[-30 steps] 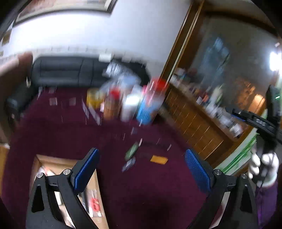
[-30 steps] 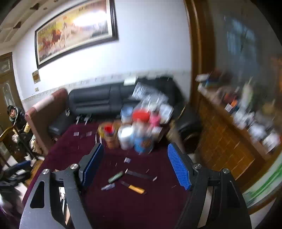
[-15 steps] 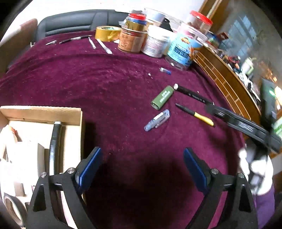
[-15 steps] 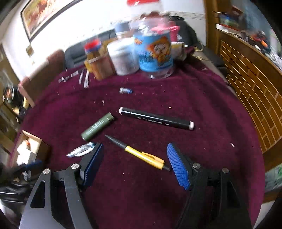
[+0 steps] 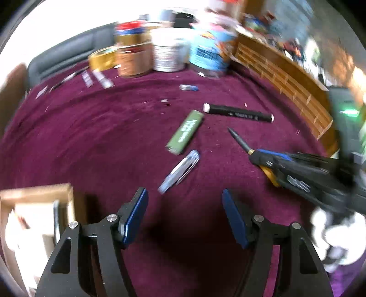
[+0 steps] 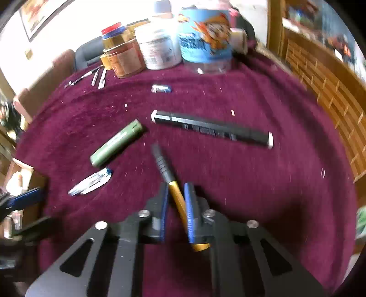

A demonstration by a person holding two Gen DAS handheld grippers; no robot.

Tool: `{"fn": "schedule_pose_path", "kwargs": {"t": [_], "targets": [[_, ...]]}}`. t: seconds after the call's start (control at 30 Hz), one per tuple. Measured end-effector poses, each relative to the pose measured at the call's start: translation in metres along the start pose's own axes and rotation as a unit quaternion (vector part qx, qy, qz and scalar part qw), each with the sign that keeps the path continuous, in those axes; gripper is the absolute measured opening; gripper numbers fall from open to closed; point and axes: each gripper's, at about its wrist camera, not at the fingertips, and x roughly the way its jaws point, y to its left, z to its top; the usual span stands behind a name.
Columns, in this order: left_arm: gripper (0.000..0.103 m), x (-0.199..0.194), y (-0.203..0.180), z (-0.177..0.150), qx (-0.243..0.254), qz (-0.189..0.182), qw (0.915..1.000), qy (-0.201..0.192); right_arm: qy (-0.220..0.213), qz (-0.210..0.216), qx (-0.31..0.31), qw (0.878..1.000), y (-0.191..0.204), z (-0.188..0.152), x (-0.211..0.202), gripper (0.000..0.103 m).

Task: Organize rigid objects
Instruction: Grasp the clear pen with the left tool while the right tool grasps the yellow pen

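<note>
A desk (image 6: 263,194) under a deep maroon, nappy cloth fills most of both views. Behind it stands a black leather sofa (image 5: 68,54), with a brown padded chair (image 6: 45,80) at its left end. The wall (image 5: 57,27) above is white and washed out by bright light; a framed picture (image 6: 34,18) hangs on it. To the right runs a wooden cabinet (image 5: 286,84) with a lattice front, its top crowded with blurred clutter.
</note>
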Motion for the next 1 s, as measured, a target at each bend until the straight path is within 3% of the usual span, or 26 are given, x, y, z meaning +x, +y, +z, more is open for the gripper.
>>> {"fn": "schedule_pose_path", "kwargs": {"t": [0.1,0.17,0.27,0.3,0.57,0.7,1.0], "targets": [[0.062,0.027,-0.02,0.012,0.057,0.037,0.9976,0.01,-0.012,0.026,0.011,1.0,-0.01,-0.013,-0.009,0.008],[0.057,0.039,-0.028,0.015,0.072,0.039,0.9966,0.01,-0.022,0.054,0.028,0.998,-0.019,-0.016,-0.008,0.008],[0.014,0.035,-0.028,0.015,0.051,-0.001,0.9984,0.023,-0.027,0.089,0.049,0.994,-0.028,-0.014,-0.004,0.008],[0.007,0.032,-0.03,0.013,0.055,0.01,0.9982,0.02,-0.028,0.097,0.052,0.994,-0.03,-0.014,-0.003,0.008],[0.007,-0.006,-0.024,-0.017,0.013,-0.034,0.9993,0.005,-0.045,0.073,0.028,0.996,-0.017,-0.016,-0.003,0.008],[0.007,-0.026,-0.022,-0.03,-0.011,-0.06,0.9981,-0.008,-0.047,0.081,0.035,0.995,-0.021,-0.017,-0.002,0.008],[0.007,-0.046,-0.024,-0.068,-0.032,-0.076,0.9965,-0.009,-0.052,0.074,0.028,0.996,-0.019,-0.017,-0.002,0.008]]}}
